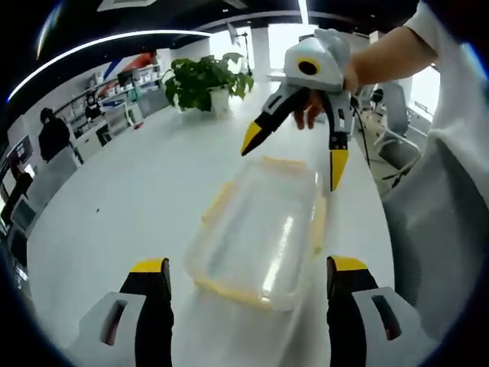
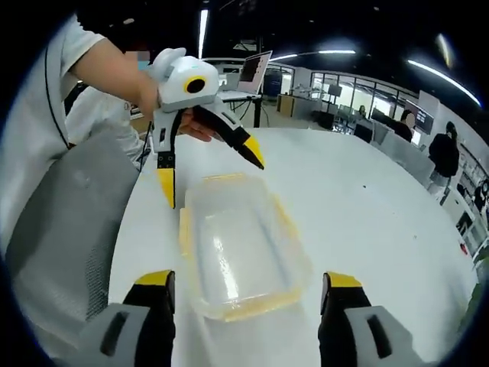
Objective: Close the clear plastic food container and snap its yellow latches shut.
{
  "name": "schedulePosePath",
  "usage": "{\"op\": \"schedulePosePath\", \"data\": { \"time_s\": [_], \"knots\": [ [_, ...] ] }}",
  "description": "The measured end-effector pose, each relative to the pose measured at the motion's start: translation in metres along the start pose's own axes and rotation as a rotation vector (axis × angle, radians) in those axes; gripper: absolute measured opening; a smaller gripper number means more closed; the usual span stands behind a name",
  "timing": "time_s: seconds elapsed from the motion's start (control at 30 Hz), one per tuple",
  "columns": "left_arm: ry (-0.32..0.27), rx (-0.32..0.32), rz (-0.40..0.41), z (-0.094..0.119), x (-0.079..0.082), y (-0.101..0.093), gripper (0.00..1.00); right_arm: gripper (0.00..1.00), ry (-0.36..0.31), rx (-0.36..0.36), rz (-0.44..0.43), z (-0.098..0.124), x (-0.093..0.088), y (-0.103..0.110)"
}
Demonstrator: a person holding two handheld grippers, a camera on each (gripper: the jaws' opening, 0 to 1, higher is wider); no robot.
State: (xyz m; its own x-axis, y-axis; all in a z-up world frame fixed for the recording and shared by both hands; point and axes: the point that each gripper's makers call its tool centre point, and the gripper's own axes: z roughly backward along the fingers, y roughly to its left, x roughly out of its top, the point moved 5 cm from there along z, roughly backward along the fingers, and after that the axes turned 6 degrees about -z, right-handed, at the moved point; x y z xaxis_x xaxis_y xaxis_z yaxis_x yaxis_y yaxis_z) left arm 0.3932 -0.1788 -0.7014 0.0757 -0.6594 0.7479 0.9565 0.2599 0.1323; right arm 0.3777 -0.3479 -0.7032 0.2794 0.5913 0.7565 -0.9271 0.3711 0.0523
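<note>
Both grippers wide apart, holding nothing | I've got the left gripper (image 1: 246, 284) and right gripper (image 2: 246, 290) facing each other | food container (image 1: 263, 229) sits between them, lid on, yellow latches (image 1: 218, 200) out

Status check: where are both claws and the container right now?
Both claws open, hovering at opposite ends of the clear container: left claw, right claw. Lid on, yellow latches look unsnapped. White table, nothing blocking.

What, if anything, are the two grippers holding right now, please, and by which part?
Nothing is held. Both the left gripper and the right gripper hover open above the clear container, their jaws spread and apart from it.
</note>
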Motion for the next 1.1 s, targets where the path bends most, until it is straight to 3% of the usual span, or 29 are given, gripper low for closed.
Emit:
{"op": "schedulePosePath", "data": {
  "time_s": [0.2,0.6,1.1],
  "knots": [
    [0.010,-0.019,-0.019,-0.005,-0.004,0.000,0.82,0.77,0.034,0.014,0.027,-0.007,-0.005,0.001],
    [0.003,-0.035,-0.022,-0.012,-0.004,0.000,0.74,0.72,0.043,0.019,0.040,-0.011,-0.002,-0.004],
    [0.010,-0.044,-0.027,-0.010,-0.004,-0.003,0.74,0.72,0.036,0.013,0.036,-0.011,-0.001,0.002]
  ]
}}
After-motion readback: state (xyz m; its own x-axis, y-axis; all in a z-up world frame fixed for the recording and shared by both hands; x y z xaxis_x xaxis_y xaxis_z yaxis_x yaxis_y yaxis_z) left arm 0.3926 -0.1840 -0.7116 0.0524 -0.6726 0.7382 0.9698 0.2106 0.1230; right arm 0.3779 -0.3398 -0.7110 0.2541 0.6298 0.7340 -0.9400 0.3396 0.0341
